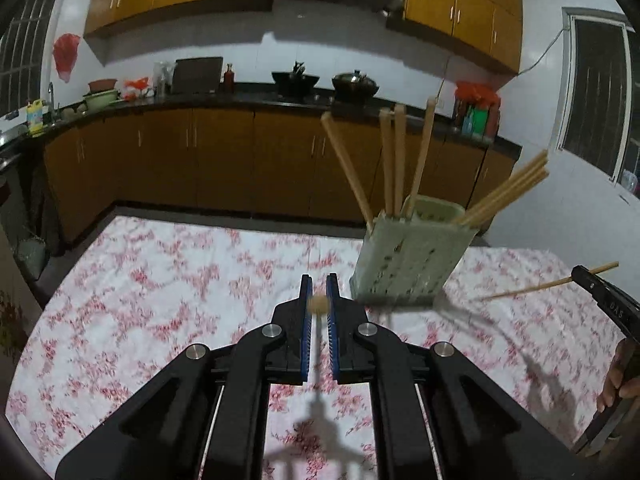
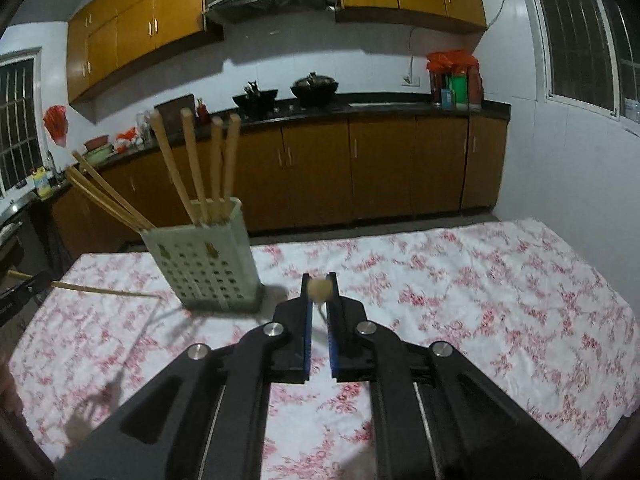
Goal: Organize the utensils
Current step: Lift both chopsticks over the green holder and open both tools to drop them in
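Observation:
A pale green perforated utensil holder (image 1: 408, 256) (image 2: 204, 264) stands on the floral tablecloth with several wooden chopsticks leaning out of its top. My left gripper (image 1: 319, 302) is shut on a wooden chopstick (image 1: 319, 304), seen end-on between the blue pads and held above the cloth, left of the holder. My right gripper (image 2: 319, 290) is shut on another wooden chopstick (image 2: 320, 289), also end-on, to the right of the holder. In the left wrist view the right gripper's chopstick (image 1: 548, 286) pokes in from the right edge; in the right wrist view the left gripper's chopstick (image 2: 100, 290) pokes in from the left.
The table with its pink-flowered cloth (image 2: 460, 288) fills the foreground of both views. Beyond it run brown kitchen cabinets (image 1: 224, 160) and a dark counter with woks (image 2: 312, 90). A person's hand (image 1: 618, 376) shows at the right edge of the left wrist view.

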{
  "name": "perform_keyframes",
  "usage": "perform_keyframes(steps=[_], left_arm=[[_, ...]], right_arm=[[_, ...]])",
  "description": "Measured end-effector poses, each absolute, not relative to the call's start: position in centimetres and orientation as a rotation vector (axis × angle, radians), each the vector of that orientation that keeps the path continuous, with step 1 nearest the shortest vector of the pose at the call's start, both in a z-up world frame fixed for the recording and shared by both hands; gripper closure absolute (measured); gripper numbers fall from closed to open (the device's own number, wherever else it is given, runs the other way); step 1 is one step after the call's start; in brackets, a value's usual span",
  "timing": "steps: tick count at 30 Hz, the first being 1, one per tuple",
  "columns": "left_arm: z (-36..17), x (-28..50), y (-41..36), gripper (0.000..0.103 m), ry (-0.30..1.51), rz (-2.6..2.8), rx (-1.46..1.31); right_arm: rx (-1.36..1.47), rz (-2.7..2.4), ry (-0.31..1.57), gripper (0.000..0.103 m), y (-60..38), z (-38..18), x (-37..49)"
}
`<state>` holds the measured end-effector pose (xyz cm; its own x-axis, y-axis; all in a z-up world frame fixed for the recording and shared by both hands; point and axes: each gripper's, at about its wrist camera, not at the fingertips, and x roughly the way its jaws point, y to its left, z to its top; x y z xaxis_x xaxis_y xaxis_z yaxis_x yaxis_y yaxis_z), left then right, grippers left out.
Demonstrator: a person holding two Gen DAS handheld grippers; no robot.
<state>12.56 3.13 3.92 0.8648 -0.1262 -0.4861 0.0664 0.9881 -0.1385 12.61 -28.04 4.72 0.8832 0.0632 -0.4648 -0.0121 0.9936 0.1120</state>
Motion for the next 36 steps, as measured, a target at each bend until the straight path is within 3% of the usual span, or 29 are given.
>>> perform_keyframes(steps=[17,24,36], left_arm=[[12.1,12.0,1.5,0.096,0.334,-0.223,-0.157],[16.8,13.0,-0.1,0.096,0.174,-0.245,-0.197],[14.3,17.1,-1.3,0.096,0.172,-0.192,-0.178]], right_arm=[[0.172,0.283,0.26,0.095,-23.6,15.6,11.3],[0.185,0.27,0.087,0.095,-22.5,19.9,12.3],[0.143,0.201,0.161,0.095,-21.3,17.4,18.5]])
